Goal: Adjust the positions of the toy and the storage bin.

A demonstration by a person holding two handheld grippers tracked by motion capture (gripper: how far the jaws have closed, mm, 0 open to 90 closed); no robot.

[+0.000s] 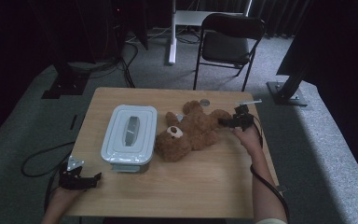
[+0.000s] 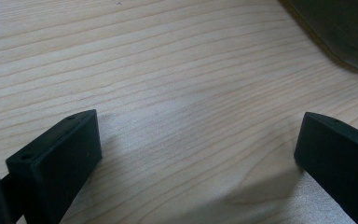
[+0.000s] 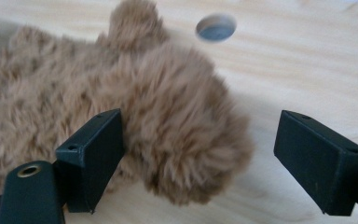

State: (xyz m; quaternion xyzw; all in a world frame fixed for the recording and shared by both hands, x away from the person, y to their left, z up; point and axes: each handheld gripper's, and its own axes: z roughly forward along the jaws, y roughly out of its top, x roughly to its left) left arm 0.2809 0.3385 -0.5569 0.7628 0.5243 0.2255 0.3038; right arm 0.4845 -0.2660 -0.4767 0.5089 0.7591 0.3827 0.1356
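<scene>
A: Near edge, left gripper (image 1: 94, 177) rests on bare table (image 1: 191, 186), jaws spread wide, holding nothing.
B: Right gripper (image 3: 198, 154) gapes around the teddy bear (image 1: 191, 130) limb, beside the lidded box (image 1: 129, 134).

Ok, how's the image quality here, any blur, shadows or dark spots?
High view: dim overall, surroundings nearly black, table lit. Left gripper view: sharp wood grain, soft shadows under the open left claw. Right gripper view: the bear looks soft and slightly blurred between the open right claw jaws; the far table edge is washed out.
</scene>
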